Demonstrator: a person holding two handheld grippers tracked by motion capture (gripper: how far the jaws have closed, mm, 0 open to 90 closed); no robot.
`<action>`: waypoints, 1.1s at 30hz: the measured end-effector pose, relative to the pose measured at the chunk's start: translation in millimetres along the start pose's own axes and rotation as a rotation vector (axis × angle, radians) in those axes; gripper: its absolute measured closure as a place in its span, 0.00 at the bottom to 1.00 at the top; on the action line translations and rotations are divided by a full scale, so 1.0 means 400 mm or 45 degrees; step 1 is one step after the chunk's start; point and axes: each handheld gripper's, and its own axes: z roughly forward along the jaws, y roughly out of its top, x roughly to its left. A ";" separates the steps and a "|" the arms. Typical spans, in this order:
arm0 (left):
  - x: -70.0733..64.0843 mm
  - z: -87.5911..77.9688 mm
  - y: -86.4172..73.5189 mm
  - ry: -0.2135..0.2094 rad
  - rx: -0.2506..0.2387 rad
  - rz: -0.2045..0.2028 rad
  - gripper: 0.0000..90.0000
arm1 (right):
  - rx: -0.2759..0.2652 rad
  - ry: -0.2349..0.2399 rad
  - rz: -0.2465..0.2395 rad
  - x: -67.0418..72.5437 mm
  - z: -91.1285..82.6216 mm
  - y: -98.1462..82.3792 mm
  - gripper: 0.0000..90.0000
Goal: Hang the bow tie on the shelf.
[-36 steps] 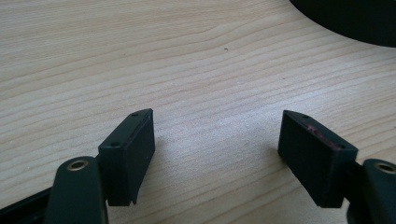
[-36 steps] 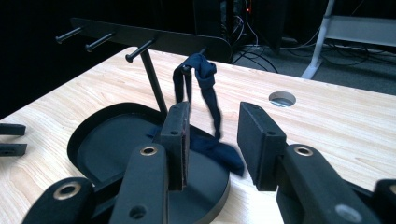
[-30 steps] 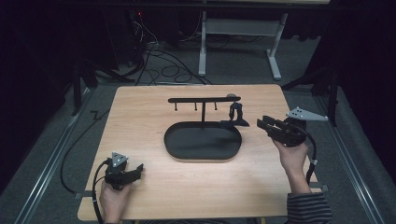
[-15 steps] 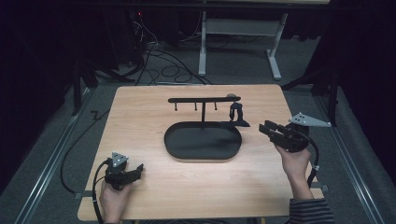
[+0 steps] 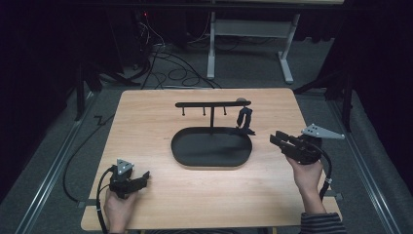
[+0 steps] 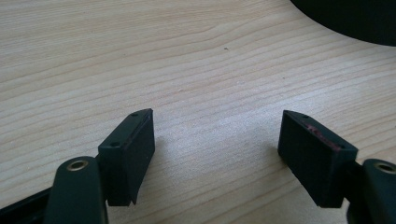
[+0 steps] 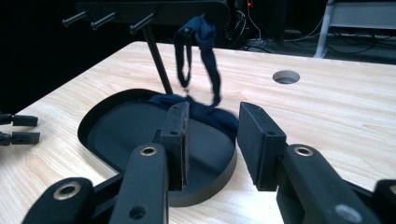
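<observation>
High view: wooden table [image 5: 160, 195] with a black oval tray [image 5: 195, 157] at its middle. A black rack [image 5: 213, 104] stands on a post at the tray's far edge, a horizontal bar with short pegs. A dark strap [image 5: 244, 119] hangs from the bar's right end and trails down to the tray's far right rim. Right hand-held gripper [image 5: 276, 141] is held above the table, just right of the tray, pointing left toward it; jaws stand apart with nothing between them. Left hand-held gripper [image 5: 142, 179] sits low at the near left corner of the table, well apart from the tray, jaws pointing right.

Left gripper view: left hand-held gripper [image 6: 217, 140] wide open over bare table [image 6: 187, 56], nothing between the pads. Edge of the tray [image 6: 355, 21] shows at the far right.

Right gripper view: right hand-held gripper [image 7: 212, 135] partly open, empty, close above the tray's [image 7: 121, 135] near rim. Beyond the jaws the strap [image 7: 205, 51] hangs looped from the rack [image 7: 154, 11], its lower end bunched on the tray's rim. A round hole [image 7: 286, 76] is cut in the table [image 7: 336, 102] farther right. The other gripper's pads [image 7: 21, 128] show at the far left.
</observation>
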 end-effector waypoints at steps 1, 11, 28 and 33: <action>0.000 0.000 0.000 0.000 0.000 0.000 0.31 | 0.001 0.000 0.000 0.000 0.000 -0.002 0.73; 0.000 0.000 0.000 0.000 0.000 -0.001 0.31 | 0.009 0.004 0.008 0.004 0.000 -0.024 0.73; 0.000 0.000 0.000 -0.001 0.000 0.000 0.31 | 0.058 0.013 0.034 0.008 0.022 -0.071 0.72; 0.000 0.000 0.000 -0.001 0.001 0.000 0.31 | 0.079 0.008 0.029 0.014 0.028 -0.084 0.72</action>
